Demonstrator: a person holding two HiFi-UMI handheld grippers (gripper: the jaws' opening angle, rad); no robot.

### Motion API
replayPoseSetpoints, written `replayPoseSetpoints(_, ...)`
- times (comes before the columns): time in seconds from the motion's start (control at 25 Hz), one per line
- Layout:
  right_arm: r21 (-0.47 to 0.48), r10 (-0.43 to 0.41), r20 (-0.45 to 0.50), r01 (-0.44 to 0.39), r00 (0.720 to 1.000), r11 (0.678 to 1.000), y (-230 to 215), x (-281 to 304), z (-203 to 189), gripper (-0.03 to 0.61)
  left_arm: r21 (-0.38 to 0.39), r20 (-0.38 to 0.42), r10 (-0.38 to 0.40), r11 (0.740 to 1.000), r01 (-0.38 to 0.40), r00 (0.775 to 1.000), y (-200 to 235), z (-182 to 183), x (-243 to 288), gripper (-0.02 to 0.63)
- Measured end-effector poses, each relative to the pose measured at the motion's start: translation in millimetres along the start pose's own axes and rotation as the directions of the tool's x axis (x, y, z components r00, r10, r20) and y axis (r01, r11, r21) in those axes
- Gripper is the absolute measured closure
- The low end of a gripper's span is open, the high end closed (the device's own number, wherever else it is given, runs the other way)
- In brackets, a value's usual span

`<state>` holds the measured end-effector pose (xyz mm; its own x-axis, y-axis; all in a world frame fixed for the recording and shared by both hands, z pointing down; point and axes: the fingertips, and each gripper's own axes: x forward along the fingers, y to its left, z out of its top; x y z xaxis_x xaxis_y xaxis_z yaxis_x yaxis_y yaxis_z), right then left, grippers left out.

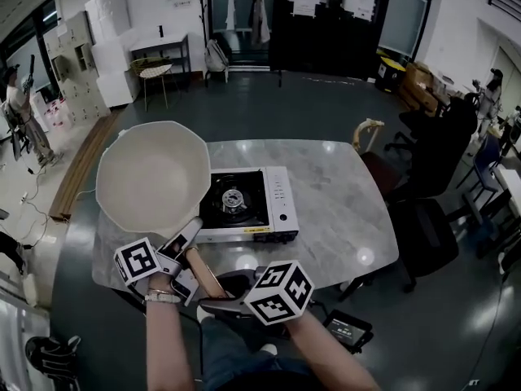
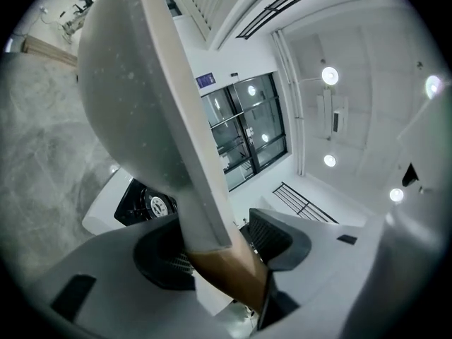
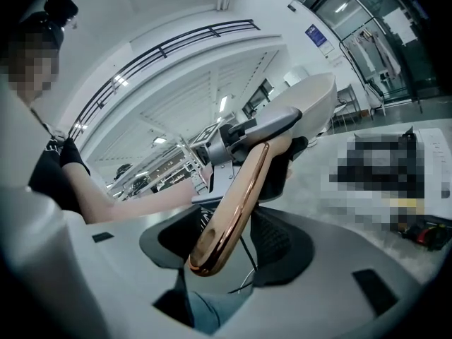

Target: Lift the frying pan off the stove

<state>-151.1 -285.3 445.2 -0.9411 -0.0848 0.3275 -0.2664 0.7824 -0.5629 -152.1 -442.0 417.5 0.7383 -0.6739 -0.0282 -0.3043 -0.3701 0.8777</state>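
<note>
The cream frying pan (image 1: 151, 173) hangs in the air over the table's left end, clear of the portable gas stove (image 1: 244, 206), whose burner is bare. Its brown handle (image 1: 203, 271) runs back toward me. My left gripper (image 1: 186, 259) is shut on the handle close to the pan; in the left gripper view the handle (image 2: 226, 267) sits pinched between the pads, with the pan (image 2: 127, 97) rising above. My right gripper (image 1: 221, 300) is shut on the handle's copper-coloured end (image 3: 233, 210), just behind the left gripper (image 3: 233, 136).
The stove stands mid-table on the grey marble table (image 1: 342, 194), its control panel to the right. Dark office chairs (image 1: 423, 161) crowd the table's right side. A small black device (image 1: 348, 326) lies on the floor near my feet. A person (image 1: 16, 104) stands far left.
</note>
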Motion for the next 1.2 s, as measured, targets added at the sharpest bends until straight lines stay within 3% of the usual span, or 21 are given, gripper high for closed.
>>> replayPoseSetpoints(0.2, -0.064, 0.034, -0.033, -0.036, 0.999, 0.997, 10.9, 1.1, -1.9, 0.344, 0.078, 0.030, 0.043, 0.996, -0.046, 0.999, -12.8, 4.9, -13.0, 0.371)
replayPoseSetpoints(0.32, -0.114, 0.035, -0.055, -0.041, 0.998, 0.993, 15.4, 4.5, -4.8, 0.342, 0.193, 0.032, 0.121, 0.973, -0.125, 0.992, -12.2, 9.5, -23.7, 0.371)
replayPoseSetpoints(0.48, -0.181, 0.012, -0.061, -0.023, 0.998, 0.983, 19.0, 11.1, -7.1, 0.342, 0.253, 0.056, 0.142, 0.956, -0.152, 0.988, -17.8, 14.1, -33.5, 0.373)
replayPoseSetpoints(0.8, -0.296, 0.041, -0.013, -0.043, 0.999, 0.954, 31.5, 12.9, -3.1, 0.339, 0.253, 0.117, 0.045, 0.965, -0.074, 0.992, -36.9, 22.1, -48.8, 0.380)
replayPoseSetpoints(1.2, -0.320, 0.041, -0.014, -0.043, 0.999, 0.946, 38.3, 19.8, -2.6, 0.333, 0.262, 0.127, 0.035, 0.963, -0.068, 0.991, -41.0, 25.7, -56.7, 0.380)
